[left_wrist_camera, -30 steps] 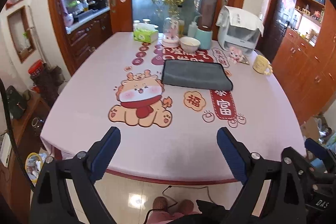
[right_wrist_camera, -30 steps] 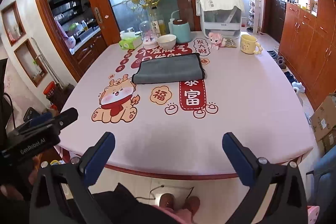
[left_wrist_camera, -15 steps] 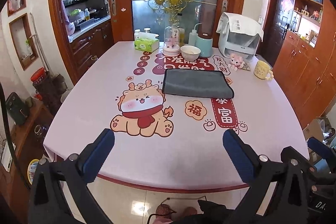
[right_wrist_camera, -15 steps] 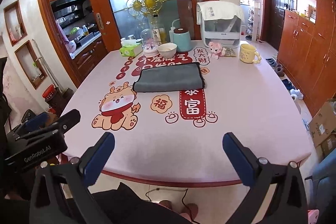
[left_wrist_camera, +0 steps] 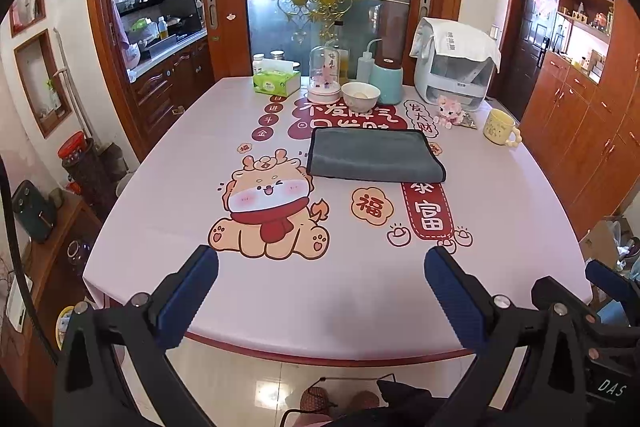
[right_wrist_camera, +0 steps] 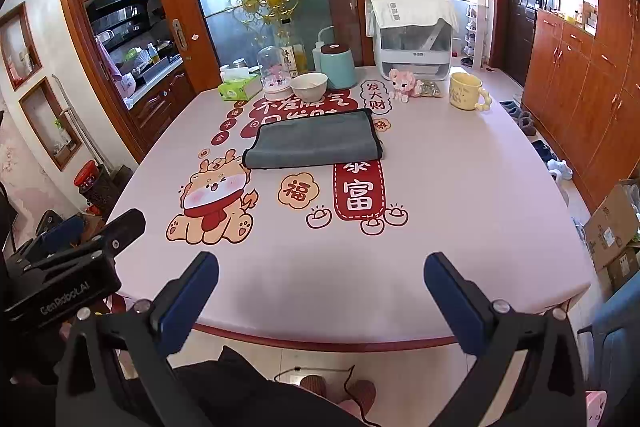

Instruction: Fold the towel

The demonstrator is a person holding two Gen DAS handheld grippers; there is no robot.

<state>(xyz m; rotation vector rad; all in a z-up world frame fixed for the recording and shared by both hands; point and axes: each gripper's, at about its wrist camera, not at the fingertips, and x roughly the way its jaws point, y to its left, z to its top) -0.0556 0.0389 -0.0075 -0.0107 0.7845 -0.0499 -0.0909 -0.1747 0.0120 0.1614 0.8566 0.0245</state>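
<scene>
A grey towel [left_wrist_camera: 374,155] lies folded flat in a rectangle on the far middle of the pink printed table [left_wrist_camera: 168,187]; it also shows in the right wrist view [right_wrist_camera: 316,141]. My left gripper [left_wrist_camera: 320,267] is open and empty, held over the table's near edge, well short of the towel. My right gripper [right_wrist_camera: 320,269] is open and empty too, at the near edge. The left gripper's body [right_wrist_camera: 68,267] shows at the left of the right wrist view.
Behind the towel stand a white bowl [left_wrist_camera: 360,95], a teal canister [left_wrist_camera: 386,81], a glass dome [left_wrist_camera: 325,77], a green tissue box [left_wrist_camera: 276,83] and a white appliance [left_wrist_camera: 456,67]. A yellow mug [left_wrist_camera: 500,127] and a pink toy [left_wrist_camera: 450,111] sit far right. Wooden cabinets [right_wrist_camera: 588,83] line the right.
Both grippers have risen and tilted up a little, so the table sits lower in both views. The left gripper has opened wider. The towel has not moved.
</scene>
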